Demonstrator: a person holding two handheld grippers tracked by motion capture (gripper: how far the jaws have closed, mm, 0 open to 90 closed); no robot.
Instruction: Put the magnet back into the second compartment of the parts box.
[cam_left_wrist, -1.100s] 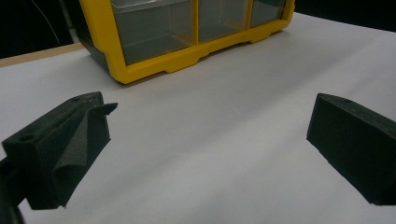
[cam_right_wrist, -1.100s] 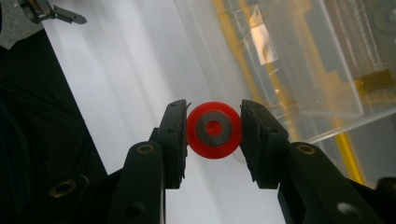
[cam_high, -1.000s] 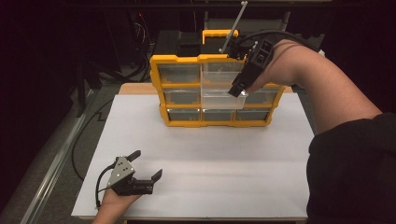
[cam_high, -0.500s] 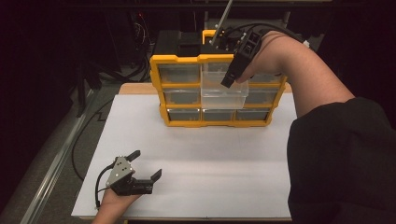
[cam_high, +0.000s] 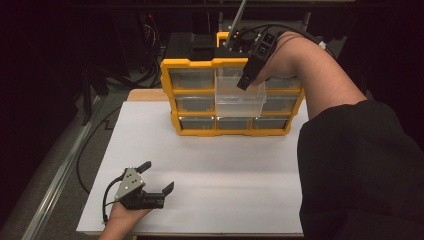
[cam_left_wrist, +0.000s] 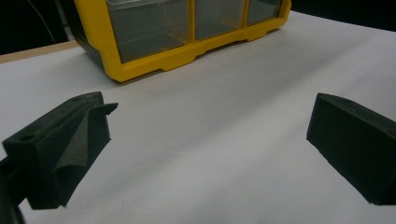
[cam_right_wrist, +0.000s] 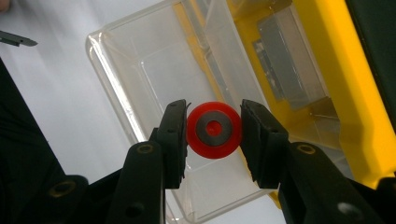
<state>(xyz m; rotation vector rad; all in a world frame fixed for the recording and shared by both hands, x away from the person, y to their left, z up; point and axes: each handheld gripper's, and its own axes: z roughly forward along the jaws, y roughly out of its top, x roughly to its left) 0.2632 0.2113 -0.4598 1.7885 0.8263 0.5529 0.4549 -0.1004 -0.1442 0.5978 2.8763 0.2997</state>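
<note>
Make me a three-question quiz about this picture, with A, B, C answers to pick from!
1. Where is the red wheel?
A. between the right gripper's jaws
B. on the white table top
C. in a bottom drawer

2. What colour is the drawer cabinet's frame?
A. blue
B. yellow
C. green

3. How is the clear middle drawer?
A. shut flush
B. lying on the table
C. pulled out

Answers: 1 A, the right gripper view shows both pads pressing the wheel above the open drawer. 2 B, the high view shows a yellow frame. 3 C, it juts out in front of the other drawers.
</note>
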